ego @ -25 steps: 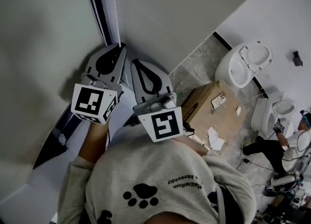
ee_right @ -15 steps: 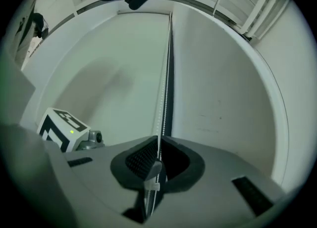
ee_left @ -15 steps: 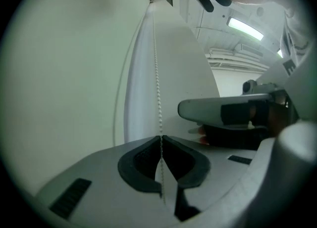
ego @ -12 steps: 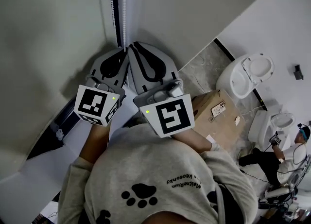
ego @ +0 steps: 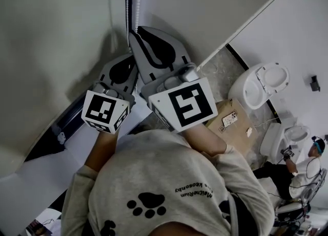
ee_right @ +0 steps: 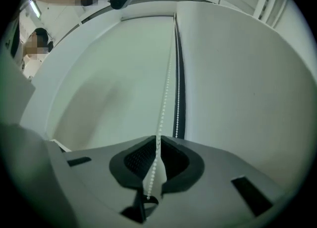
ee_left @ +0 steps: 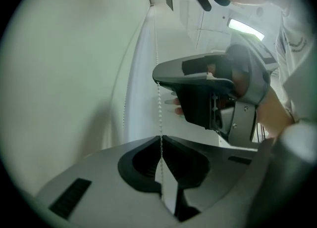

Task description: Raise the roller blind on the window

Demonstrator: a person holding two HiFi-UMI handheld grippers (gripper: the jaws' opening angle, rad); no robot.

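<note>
Two strands of white bead chain hang in front of a dark strip beside the pale roller blind. My left gripper is shut on one strand, and the beads run straight through its closed tips. My right gripper sits higher on the same chain, just above the left one. Its jaws are opening, and the chain hangs loosely in the narrow gap between them. In the left gripper view the right gripper shows overhead, its tip at the chain.
A white sill runs below the window at lower left. On the floor to the right stand a cardboard box and two white toilets. A person sits at the far right.
My right gripper has risen along the chain from beside the left gripper to above it, and its jaws have parted. The left gripper has stayed about where it was, still shut.
</note>
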